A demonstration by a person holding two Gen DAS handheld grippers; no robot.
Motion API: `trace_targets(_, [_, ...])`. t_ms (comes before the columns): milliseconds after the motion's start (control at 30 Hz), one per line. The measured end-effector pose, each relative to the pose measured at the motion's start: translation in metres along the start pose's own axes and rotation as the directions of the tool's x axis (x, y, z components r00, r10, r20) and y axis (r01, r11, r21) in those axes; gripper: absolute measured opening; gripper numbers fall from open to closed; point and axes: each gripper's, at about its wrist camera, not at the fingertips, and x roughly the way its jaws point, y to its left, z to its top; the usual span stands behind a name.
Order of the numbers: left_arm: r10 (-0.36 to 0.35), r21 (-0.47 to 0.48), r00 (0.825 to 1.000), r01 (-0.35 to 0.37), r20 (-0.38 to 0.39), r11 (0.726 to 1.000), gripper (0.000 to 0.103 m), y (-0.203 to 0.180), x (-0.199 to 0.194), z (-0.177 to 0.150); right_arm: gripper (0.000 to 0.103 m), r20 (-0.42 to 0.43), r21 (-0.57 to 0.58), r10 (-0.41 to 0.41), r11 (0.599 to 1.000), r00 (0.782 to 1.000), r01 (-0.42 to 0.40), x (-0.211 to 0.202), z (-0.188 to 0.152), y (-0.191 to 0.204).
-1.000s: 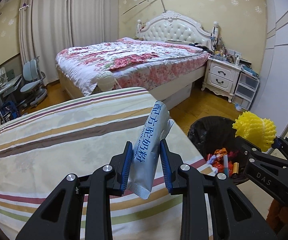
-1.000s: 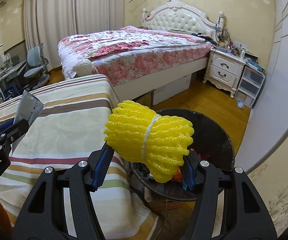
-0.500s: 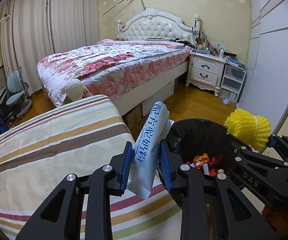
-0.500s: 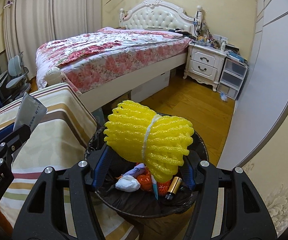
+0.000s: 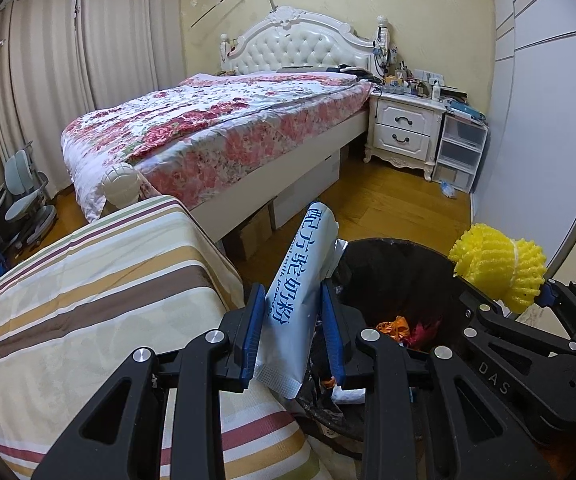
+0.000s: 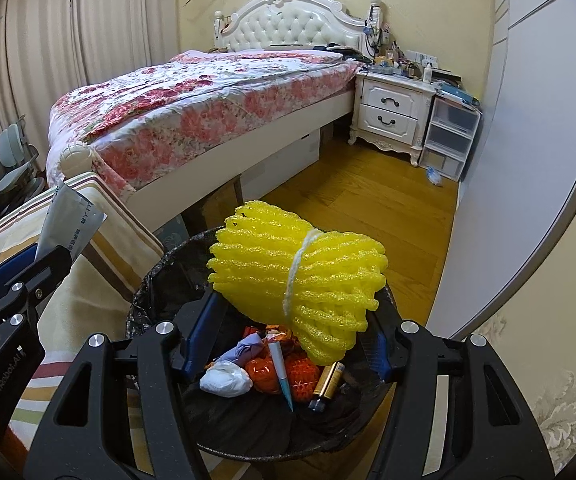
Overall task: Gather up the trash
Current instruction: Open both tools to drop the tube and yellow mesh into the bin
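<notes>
From the left wrist, the left gripper (image 5: pixel 293 334) is clamped on a white milk-powder sachet (image 5: pixel 296 300) standing long-axis up at the near left rim of the black trash bin (image 5: pixel 392 264), likely not yet clear of the striped bedcover (image 5: pixel 88 280). From the right wrist, the right gripper (image 6: pixel 284 344), jaws held wide, squeezes a yellow foam net bundle (image 6: pixel 296 276) directly above the bin's litter, so this hand looks better placed to let go first.

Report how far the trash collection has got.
Done: wrappers and a tube already lie in the black bin. In hand: the left gripper grips a white sachet; the right gripper holds yellow foam netting above the bin. Left: dropping both.
</notes>
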Motion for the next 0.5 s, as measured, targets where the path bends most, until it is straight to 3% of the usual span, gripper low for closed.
trace_targets(367, [-0.014, 0.029, 0.999, 0.015, -0.031, 0.999, 0.031, -0.015, 0.014, 0.006, 0.061, -0.013, 0.015, -0.020, 1.000, 1.000, 0.020, 0.009, 0.001, -0.008])
trace_targets(500, [0.000, 0.021, 0.999, 0.001, -0.034, 1.000, 0.052, -0.016, 0.016, 0.005, 0.071, -0.008, 0.021, -0.035, 0.999, 0.999, 0.035, 0.011, 0.002, -0.010])
